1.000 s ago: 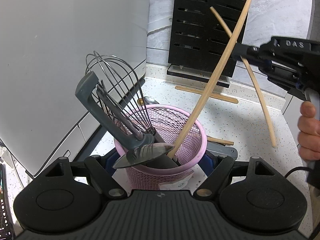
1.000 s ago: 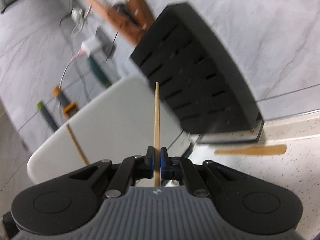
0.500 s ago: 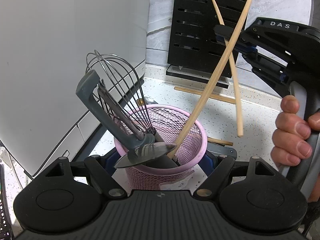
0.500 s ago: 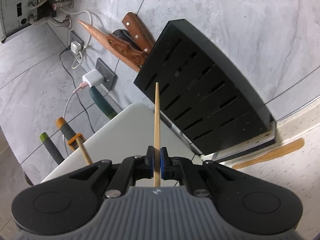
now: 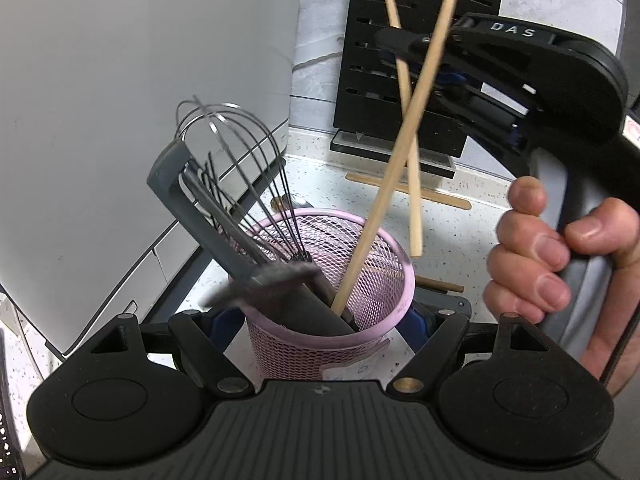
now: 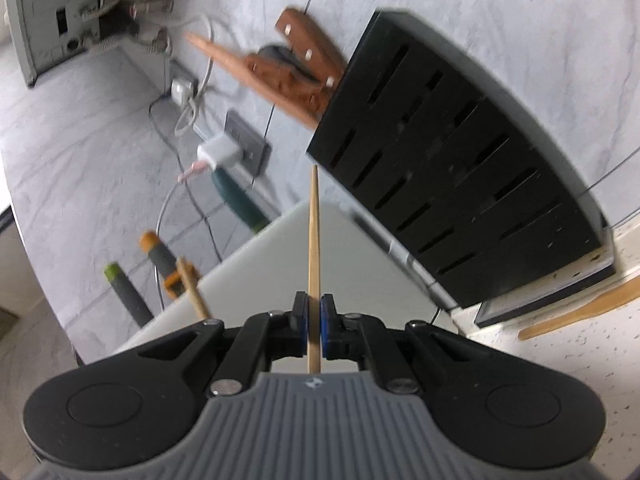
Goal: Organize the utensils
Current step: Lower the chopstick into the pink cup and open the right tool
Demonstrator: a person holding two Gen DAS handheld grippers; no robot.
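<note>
The left gripper (image 5: 320,322) has its fingers (image 5: 224,316) clamped on either side of a pink mesh utensil holder (image 5: 332,344) on the speckled bench (image 5: 472,240); the holder carries a wire whisk (image 5: 236,152), a grey spatula (image 5: 192,208) and one wooden chopstick (image 5: 396,152) leaning out. The right gripper (image 6: 314,328), held in a person's hand (image 5: 536,256), pinches a second chopstick (image 6: 313,248) between its blue-padded fingers (image 6: 328,328), the stick hanging with its lower tip just above the holder's far rim. Beyond those fingers stands a black knife block (image 6: 460,200).

Bright, even indoor light, strong fisheye bending at the edges.
Motion blur smears the knife block (image 6: 460,160) and spatula head (image 5: 276,276).
</note>
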